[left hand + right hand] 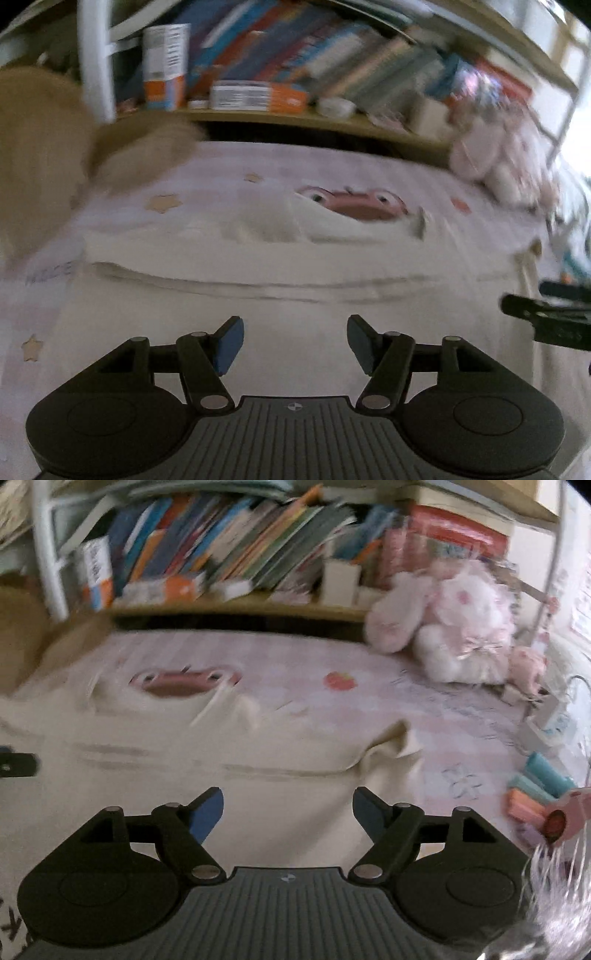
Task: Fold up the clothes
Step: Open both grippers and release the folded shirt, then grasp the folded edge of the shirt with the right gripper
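A cream garment lies spread on the pink bedspread, with one layer folded over so that an edge runs across it. My left gripper hovers over the garment's near part, open, with nothing between its blue pads. In the right wrist view the same garment ends in a rumpled corner. My right gripper is open above it and holds nothing. Each gripper shows at the edge of the other's view: the right gripper and the left gripper. Both views are blurred.
A shelf of books runs along the far side of the bed. A pink plush rabbit sits at the back right. A brown cardboard shape stands at the left. Coloured boxes lie at the right edge.
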`<state>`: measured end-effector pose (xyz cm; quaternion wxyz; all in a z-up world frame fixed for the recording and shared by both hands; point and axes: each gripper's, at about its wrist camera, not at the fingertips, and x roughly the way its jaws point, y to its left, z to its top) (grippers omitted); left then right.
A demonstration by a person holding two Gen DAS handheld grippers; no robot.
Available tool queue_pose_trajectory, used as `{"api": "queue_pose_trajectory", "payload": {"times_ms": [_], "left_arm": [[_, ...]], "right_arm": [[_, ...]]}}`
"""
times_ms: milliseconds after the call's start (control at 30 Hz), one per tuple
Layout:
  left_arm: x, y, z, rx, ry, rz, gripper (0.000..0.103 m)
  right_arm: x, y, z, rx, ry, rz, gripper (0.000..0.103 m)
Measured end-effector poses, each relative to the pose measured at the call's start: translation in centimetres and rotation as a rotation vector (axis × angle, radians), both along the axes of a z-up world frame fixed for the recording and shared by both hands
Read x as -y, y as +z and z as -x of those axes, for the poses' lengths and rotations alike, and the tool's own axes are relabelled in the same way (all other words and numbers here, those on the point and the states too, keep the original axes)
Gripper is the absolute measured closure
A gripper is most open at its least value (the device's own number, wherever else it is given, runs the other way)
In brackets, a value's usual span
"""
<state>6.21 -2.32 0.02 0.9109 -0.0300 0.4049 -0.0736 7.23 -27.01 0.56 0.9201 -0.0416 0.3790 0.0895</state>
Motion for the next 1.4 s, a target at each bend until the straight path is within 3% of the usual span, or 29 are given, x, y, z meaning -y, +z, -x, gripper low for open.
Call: {"api": "queue_pose_trajectory", "payload": {"times_ms": [200,533,833,1000,1067,1200,1333,1400], "left_arm": [[3.3,-0.7,0.2,0.012,-0.069,-0.094,0.04],[5.1,-1.2,-1.1,0.01,-0.109,-0.133,0.041],[5.8,-1.0,-4.8,-0.023,-0.107,-0.128,0.04],[6.3,0.2,-8.6,0.034,-0.064,-0.191,0.041],[5.8,0.8,-11.0,0.041,-0.044,-0.167,0.041],[4.4,1.7,-15.2,0.049,0.048,-0.197,0.041],[1.0,3.5,-14.6,0.088,0.117,-0.09,0.041],[0.1,3.7,-12.8,0.096,0.067,-0.058,0.041]], "right_arm": [[-1.1,-1.5,0.1,-0.041,0.016,0.001,0.023],[-0.2,-2.2,0.0,-0.043,0.059,-0.038,0.011],[-0.2,-2.3,-0.4,-0.057,0.087,-0.039,0.006],[-0.3,-2.4,-0.3,-0.051,0.091,-0.038,0.005],[-0.3,-2.4,-0.4,-0.054,0.094,-0.036,0.005],[-0.2,-2.4,-0.4,-0.06,0.099,-0.034,0.005],[-0.2,-2.4,-0.5,-0.064,0.102,-0.033,0.005],[-0.2,-2.4,-0.5,-0.063,0.103,-0.034,0.004]]}}
